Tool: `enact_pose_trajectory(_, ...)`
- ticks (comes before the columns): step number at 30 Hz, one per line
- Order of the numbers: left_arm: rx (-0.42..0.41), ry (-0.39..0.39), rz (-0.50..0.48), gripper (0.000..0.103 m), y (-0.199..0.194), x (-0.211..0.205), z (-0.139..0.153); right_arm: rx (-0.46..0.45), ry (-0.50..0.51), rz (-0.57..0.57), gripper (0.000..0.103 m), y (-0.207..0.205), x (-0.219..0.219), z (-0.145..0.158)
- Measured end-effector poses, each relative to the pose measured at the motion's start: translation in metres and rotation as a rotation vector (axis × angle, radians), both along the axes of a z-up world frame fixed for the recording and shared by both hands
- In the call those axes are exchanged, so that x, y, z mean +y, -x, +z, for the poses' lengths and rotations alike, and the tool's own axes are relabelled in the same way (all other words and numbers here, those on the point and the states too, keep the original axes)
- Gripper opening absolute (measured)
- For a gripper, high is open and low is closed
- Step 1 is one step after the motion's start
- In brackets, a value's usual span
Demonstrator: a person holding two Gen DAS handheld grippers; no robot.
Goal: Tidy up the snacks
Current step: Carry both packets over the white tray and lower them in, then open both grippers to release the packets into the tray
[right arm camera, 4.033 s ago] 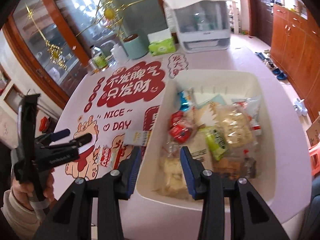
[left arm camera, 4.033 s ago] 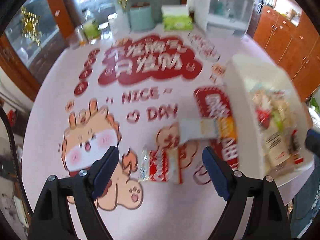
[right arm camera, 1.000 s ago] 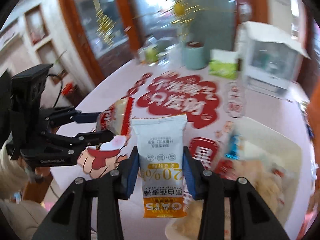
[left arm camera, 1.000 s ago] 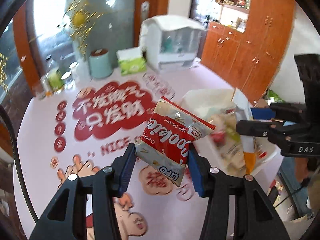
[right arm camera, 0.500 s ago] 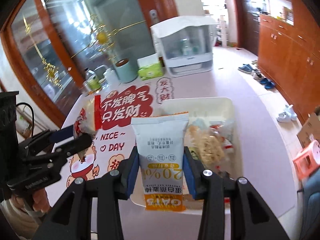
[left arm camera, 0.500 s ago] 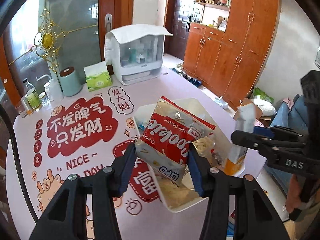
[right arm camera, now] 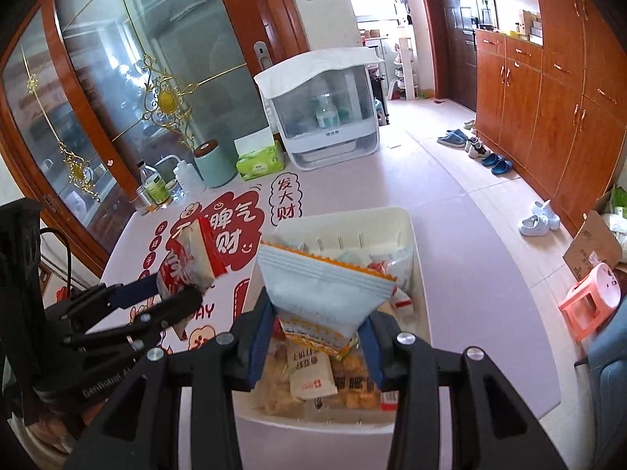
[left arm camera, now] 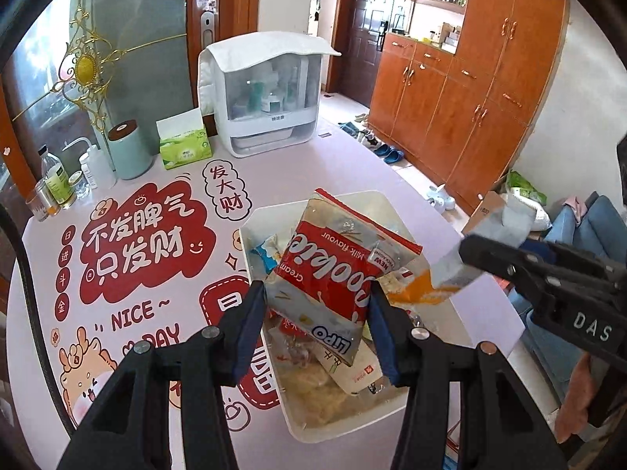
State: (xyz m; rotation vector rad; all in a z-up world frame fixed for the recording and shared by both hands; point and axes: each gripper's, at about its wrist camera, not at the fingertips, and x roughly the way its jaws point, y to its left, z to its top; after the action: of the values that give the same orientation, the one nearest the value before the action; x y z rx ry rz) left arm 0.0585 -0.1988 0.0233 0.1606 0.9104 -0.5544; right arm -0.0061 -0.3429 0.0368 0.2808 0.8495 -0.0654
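Note:
My left gripper [left arm camera: 316,315] is shut on a red and white cookie packet [left arm camera: 333,274], held above the white bin [left arm camera: 313,429] of snacks. That same packet [right arm camera: 192,258] shows in the right wrist view, clamped in the left gripper [right arm camera: 172,290] left of the bin [right arm camera: 409,231]. My right gripper [right arm camera: 313,331] is shut on a pale blue and orange snack pouch [right arm camera: 325,290], tilted flat over the bin. In the left wrist view the right gripper [left arm camera: 466,258] holds the pouch [left arm camera: 439,280] over the bin's right side.
The bin holds several snack bags. On the pink printed table [left arm camera: 129,258] stand a white covered cabinet [left arm camera: 266,102], a green tissue box [left arm camera: 184,147], a mint canister [left arm camera: 129,150] and bottles [left arm camera: 58,184] at the back. A pink stool [right arm camera: 591,297] and shoes [right arm camera: 490,156] are on the floor.
Both grippers have carried their packets from over the printed mat to above the bin. The right pouch has rolled from upright to lying tilted, its printed face turned away.

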Motion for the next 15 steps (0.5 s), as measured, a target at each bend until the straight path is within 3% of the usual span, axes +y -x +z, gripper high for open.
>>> enact_pose_trajectory(11, -0.029, -0.06, 0.021, 0.052, -0.024, -0.031, -0.007, -0.011, 0.078, -0.036, 0.041, -0.061, -0.019, 0.003)
enact_pose_trajectory(14, -0.043, -0.072, 0.043, 0.068, -0.032, -0.037, -0.007, -0.013, 0.088, -0.049, 0.042, -0.077, -0.024, 0.002)
enact_pose_trajectory(15, -0.048, -0.071, 0.05, 0.079, -0.035, -0.039, -0.007, -0.008, 0.091, -0.052, 0.043, -0.082, -0.025, 0.001)
